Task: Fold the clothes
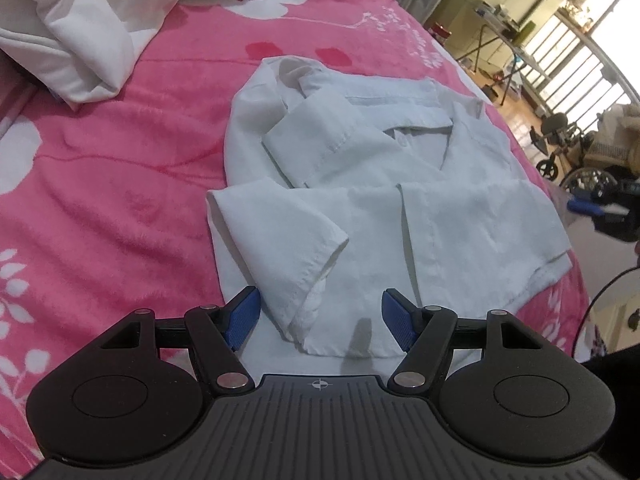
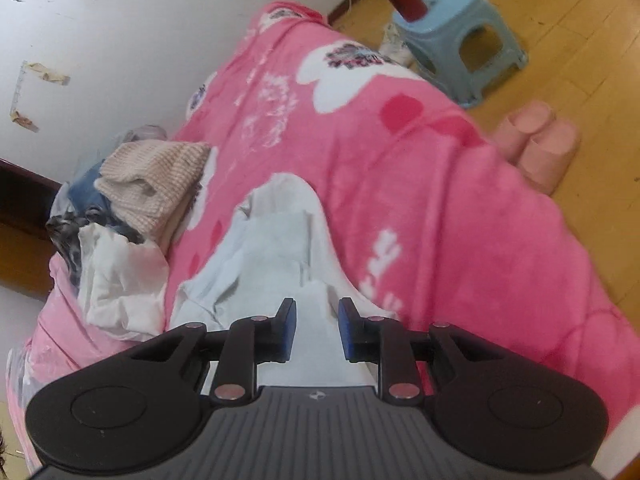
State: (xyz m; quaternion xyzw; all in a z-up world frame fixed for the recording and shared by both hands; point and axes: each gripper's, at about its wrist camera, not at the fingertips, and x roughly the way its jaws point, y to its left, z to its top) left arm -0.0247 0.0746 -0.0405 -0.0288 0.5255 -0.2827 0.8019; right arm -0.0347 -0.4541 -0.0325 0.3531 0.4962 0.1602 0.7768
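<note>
A pale blue-white short-sleeved shirt (image 1: 380, 184) lies flat on the pink floral blanket (image 1: 120, 184), collar at the far end, both sleeves folded in over the body. My left gripper (image 1: 320, 316) is open and empty, its blue pads either side of the shirt's near hem and the near sleeve cuff. In the right wrist view the same shirt (image 2: 272, 248) runs away from my right gripper (image 2: 316, 328), which is open with shirt cloth between the pads. The right gripper also shows in the left wrist view (image 1: 600, 208) at the bed's right edge.
A white garment (image 1: 68, 36) lies bunched at the far left. A pile of clothes with a beige knit (image 2: 152, 180) and a white piece (image 2: 120, 284) sits by the wall. Beside the bed stand a blue stool (image 2: 460, 48) and pink slippers (image 2: 536, 144). A wheelchair (image 1: 576, 160) stands on the floor.
</note>
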